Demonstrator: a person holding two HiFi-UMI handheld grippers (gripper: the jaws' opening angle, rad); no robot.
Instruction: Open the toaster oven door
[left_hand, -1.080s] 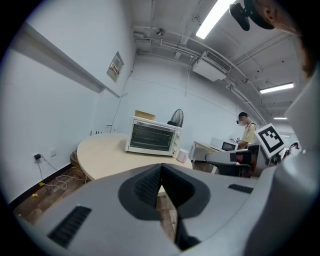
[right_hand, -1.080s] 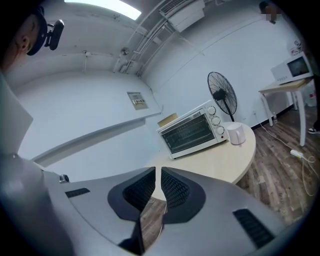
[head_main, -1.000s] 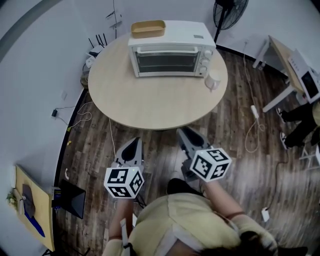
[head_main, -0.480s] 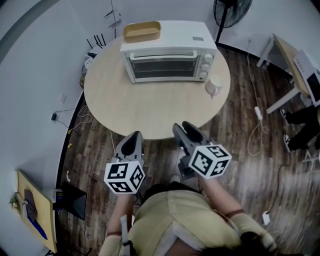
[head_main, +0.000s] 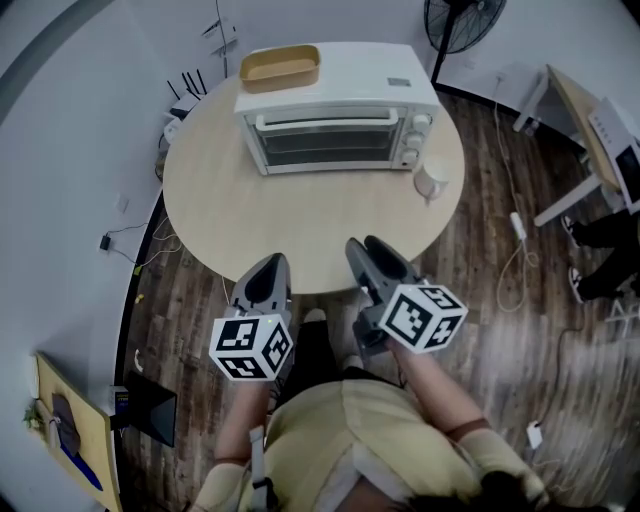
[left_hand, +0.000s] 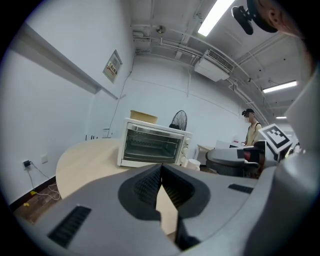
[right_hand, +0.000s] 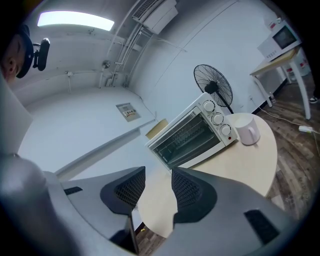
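A white toaster oven (head_main: 335, 110) stands at the far side of the round table (head_main: 300, 215), its glass door shut and the handle (head_main: 325, 119) along the door's top edge. The oven also shows in the left gripper view (left_hand: 152, 145) and the right gripper view (right_hand: 192, 135). My left gripper (head_main: 272, 260) hovers at the table's near edge with its fingertips touching (left_hand: 161, 166) and nothing held. My right gripper (head_main: 366, 246) is beside it, also at the near edge. Its jaws (right_hand: 158, 172) have just been opening and stand apart with nothing between them.
A white mug (head_main: 432, 180) stands right of the oven, and a shallow wooden tray (head_main: 280, 67) lies on its top. A fan (head_main: 460, 20) stands behind the table. A desk (head_main: 580, 120) and floor cables (head_main: 515, 230) are to the right. A person (left_hand: 252, 131) stands far off.
Both grippers have moved forward to the table's near edge, and the table and oven look nearer. The right gripper's jaws have spread apart.
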